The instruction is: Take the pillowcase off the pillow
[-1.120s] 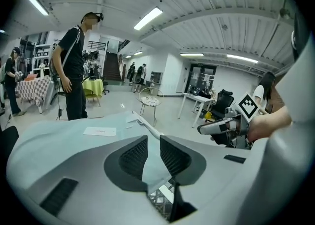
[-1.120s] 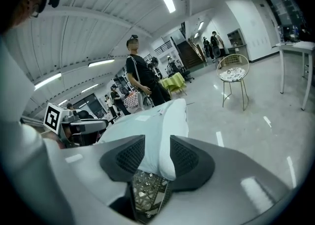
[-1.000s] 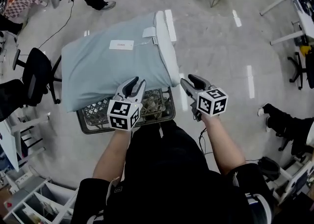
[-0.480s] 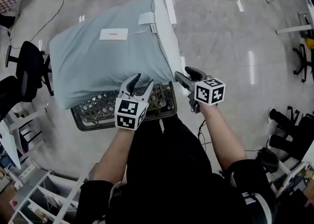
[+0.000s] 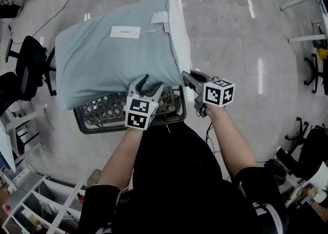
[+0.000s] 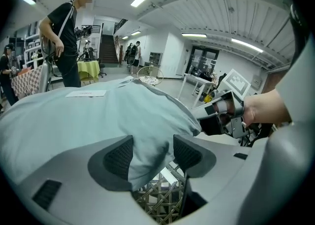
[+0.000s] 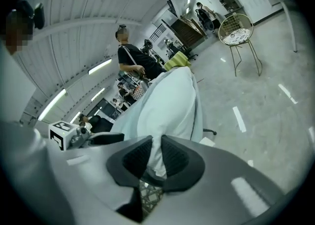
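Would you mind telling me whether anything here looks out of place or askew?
The white pillow pokes out of the pillowcase at its open end, and the bundle lies askew on a smaller basket, overhanging it.

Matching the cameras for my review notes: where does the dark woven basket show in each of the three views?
Head view: basket centre-left, under the near edge of the pale blue pillowcase.
Left gripper view: bottom centre, below the gap between the jaws.
Right gripper view: small patch at bottom centre, under the jaws.
Shared landmark: the pillowcase on its pillow, in all three views.
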A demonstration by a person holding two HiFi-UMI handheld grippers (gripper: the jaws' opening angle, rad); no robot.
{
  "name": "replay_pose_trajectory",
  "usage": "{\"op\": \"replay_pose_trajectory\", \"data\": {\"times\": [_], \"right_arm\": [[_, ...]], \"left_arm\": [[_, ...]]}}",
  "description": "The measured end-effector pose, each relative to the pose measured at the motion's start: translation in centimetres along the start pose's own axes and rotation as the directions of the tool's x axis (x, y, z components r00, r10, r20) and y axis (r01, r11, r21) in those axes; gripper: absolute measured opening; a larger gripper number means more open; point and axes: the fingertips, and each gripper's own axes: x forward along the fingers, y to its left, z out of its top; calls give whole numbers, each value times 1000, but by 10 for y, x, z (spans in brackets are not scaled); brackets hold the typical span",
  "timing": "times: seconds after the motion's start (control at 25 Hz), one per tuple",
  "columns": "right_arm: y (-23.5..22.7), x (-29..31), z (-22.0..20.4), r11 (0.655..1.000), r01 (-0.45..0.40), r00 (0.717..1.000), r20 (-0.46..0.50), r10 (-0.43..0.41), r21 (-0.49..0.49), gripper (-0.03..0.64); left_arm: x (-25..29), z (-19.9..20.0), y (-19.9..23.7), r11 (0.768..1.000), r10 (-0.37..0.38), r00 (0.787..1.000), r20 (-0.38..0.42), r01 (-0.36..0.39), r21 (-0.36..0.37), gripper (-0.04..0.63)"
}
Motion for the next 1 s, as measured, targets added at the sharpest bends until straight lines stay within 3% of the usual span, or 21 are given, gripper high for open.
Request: {"op": "replay_pose_trajectory", "data": {"times": [0.12,0.36,0.52,0.68,0.8,0.88,1.0], "right_arm": [[24,-14,23,997,-71,996,49,70,20,49],[82,-38,58,980,-198,976,83,200,-31,43],[119,-45,74,970,-234,966,95,240,-67,41],[130,-45,76,973,-206,972,92,215,-99,40],[117,-47,71,985,-154,982,97,161,-73,40],[108,-49,67,990,-134,985,104,138,-42,38],[99,-51,61,993,-121,986,116,121,-6,38]], "left_arm": [[-16,10,1,1000,14,1000,21,-14,3,244],[-52,37,0,998,64,993,96,-65,11,244],[-80,58,4,995,89,988,129,-95,43,242],[-83,59,8,994,79,992,96,-86,69,213],[-76,48,9,991,83,995,55,-88,97,88],[-73,39,13,994,80,996,48,-84,75,12],[-69,28,14,995,68,997,42,-71,64,8]]}}
